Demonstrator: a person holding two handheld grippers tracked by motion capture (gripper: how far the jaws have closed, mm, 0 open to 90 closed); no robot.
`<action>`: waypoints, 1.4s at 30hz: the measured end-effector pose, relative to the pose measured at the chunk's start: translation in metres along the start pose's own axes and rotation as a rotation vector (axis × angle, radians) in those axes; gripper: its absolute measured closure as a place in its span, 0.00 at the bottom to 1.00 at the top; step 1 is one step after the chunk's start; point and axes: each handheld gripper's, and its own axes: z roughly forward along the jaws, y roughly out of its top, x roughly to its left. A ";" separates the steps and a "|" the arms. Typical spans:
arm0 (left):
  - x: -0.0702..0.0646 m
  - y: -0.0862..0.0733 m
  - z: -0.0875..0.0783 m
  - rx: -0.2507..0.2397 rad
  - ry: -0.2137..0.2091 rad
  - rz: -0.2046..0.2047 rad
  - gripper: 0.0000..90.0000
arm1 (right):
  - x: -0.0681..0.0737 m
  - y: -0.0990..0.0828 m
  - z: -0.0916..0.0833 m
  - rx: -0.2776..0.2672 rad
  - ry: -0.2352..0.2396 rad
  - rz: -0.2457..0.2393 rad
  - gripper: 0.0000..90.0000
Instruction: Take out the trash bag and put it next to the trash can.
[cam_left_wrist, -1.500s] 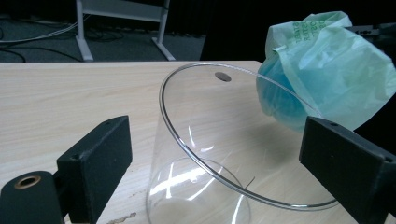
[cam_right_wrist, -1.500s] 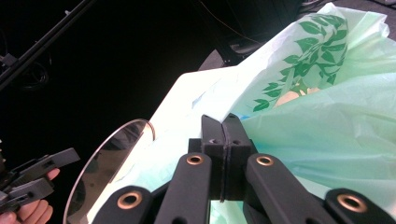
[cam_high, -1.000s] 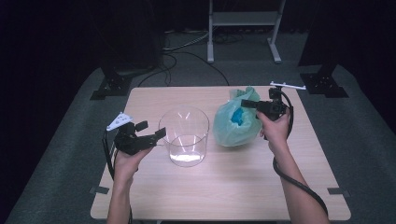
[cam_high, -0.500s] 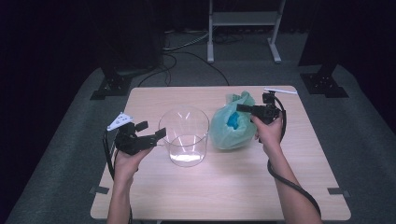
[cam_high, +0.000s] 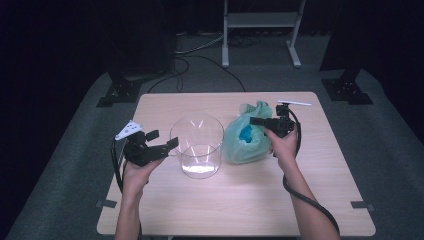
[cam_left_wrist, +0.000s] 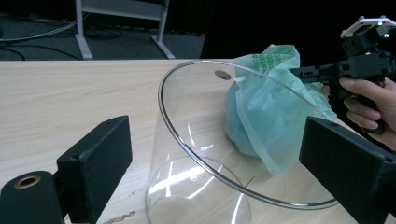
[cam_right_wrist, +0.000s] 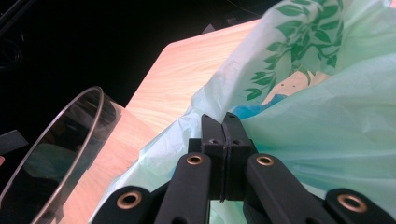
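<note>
- On the pale wooden counter, the work in hand sits across the middle: a clear glass bowl with a green plastic bag touching its right side, something blue showing inside the bag.
- The bag lies directly ahead of and under the right claw, which points leftward across the bag's gathered top; the right hand is plainly the nearer one.
- The right claw is clenched, its jaws pressed flat together against the crumpled plastic in the right gripper view; whether a fold is pinched between them I cannot tell.
- The left claw stands released, jaws wide, just left of the bowl and aimed at its wall.
- Since a second ago the right claw has sunk toward the bag; the left has kept its place.
</note>
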 end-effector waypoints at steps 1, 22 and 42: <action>0.000 0.000 0.000 -0.001 -0.001 -0.001 0.09 | -0.001 -0.001 0.001 0.003 -0.003 -0.003 1.00; 0.000 -0.001 0.001 0.004 -0.007 -0.002 0.09 | -0.005 -0.010 0.004 0.031 0.016 -0.014 0.87; -0.002 -0.001 0.002 0.003 -0.014 -0.004 0.09 | 0.000 0.000 -0.023 -0.038 0.000 -0.015 0.66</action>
